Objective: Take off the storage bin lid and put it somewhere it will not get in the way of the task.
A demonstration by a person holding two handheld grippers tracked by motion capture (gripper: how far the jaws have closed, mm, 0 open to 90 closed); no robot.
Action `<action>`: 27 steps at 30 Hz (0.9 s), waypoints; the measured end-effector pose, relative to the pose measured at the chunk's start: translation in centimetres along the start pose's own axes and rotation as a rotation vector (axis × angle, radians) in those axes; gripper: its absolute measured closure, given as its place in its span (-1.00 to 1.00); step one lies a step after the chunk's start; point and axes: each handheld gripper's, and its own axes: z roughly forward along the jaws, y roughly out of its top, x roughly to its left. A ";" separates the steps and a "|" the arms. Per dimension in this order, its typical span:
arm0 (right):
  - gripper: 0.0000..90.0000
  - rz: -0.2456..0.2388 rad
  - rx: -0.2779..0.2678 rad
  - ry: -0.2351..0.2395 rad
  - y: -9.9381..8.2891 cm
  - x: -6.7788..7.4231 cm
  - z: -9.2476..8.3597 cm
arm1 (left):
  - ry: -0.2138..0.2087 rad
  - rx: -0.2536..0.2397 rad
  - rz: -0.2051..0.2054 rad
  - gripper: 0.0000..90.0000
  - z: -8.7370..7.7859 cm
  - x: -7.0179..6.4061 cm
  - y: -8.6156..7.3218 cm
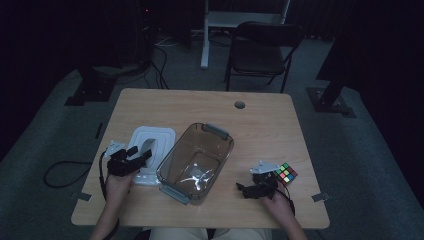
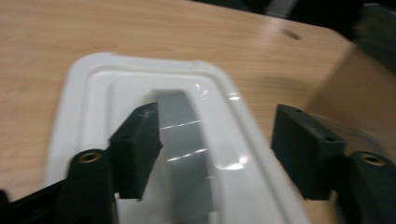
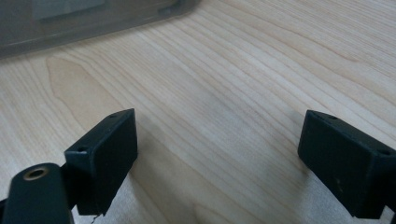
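The pale wooden worktop (image 1: 260, 125) carried a clear smoke-tinted plastic bin with grey end handles (image 1: 196, 161), lying at a slant near the middle, and just beside its left wall a flat white plastic lid with a raised centre panel (image 1: 150, 150). The left tool (image 1: 137, 156) hovered over the near part of that lid with its jaws standing apart, one over the raised panel and the other beyond the lid's right rim, pressing on nothing. The main risk, as I judged it, was a poor bite: jaws only partly spread could close on the sloped rim and slip off, or catch one edge so the lid tilted and knocked the bin so close beside it. The right tool (image 1: 250, 190) rested low over bare wood near the front right, jaws wide and empty. A small multicoloured puzzle cube (image 1: 286, 173) sat just behind it, where a careless backward sweep of the hand might nudge it toward the worktop's edge.

The high view gave the whole layout, cube included, but the jaw gaps there were too small and dark to read. The left gripper view showed the lid (image 2: 140, 84) between the pads and a blurred bin wall (image 2: 364, 93); the right gripper view showed the bin's edge (image 3: 70, 23) ahead and wood grain between the jaws
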 end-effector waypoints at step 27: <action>-0.75 0.091 -0.099 0.043 3.2 4.4 -0.3 | 0.035 0.187 0.227 -0.99 2.8 -4.0 -0.1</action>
